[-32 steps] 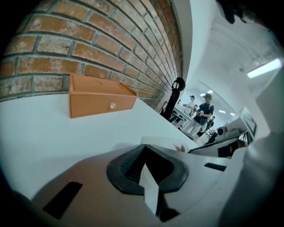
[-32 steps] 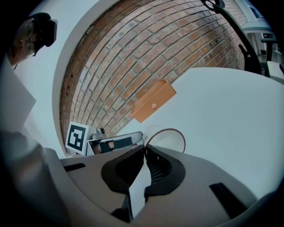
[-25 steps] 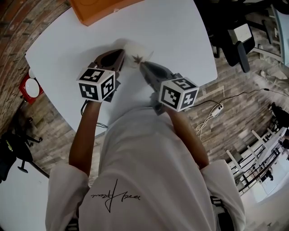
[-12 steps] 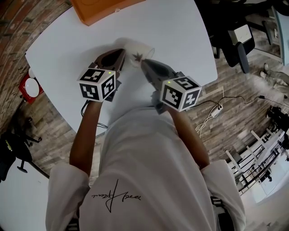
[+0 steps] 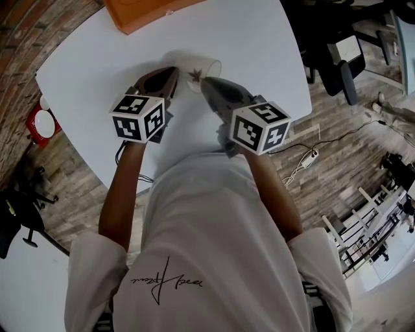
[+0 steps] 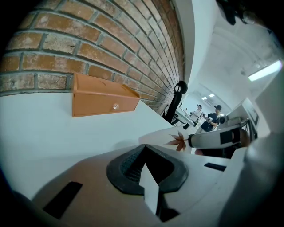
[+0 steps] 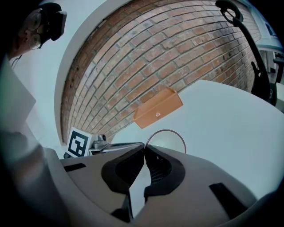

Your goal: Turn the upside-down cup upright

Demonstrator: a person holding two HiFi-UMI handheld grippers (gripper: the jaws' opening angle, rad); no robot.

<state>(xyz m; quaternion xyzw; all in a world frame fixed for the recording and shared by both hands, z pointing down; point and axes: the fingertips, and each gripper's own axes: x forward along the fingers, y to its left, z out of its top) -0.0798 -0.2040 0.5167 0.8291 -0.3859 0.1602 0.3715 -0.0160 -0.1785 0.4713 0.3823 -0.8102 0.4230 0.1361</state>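
Your right gripper (image 5: 203, 82) has its jaws pinched on the wall of the cup (image 5: 207, 69), which is tipped sideways over the white table (image 5: 253, 39) with a brown leaf print showing. The left gripper (image 5: 174, 70) is just beside it, jaws pressed together on nothing. The scrawl on your shirt (image 5: 214, 220) isn't readable

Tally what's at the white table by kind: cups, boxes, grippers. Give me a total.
cup: 1
orange box: 1
grippers: 2, the left gripper and the right gripper
Total: 4
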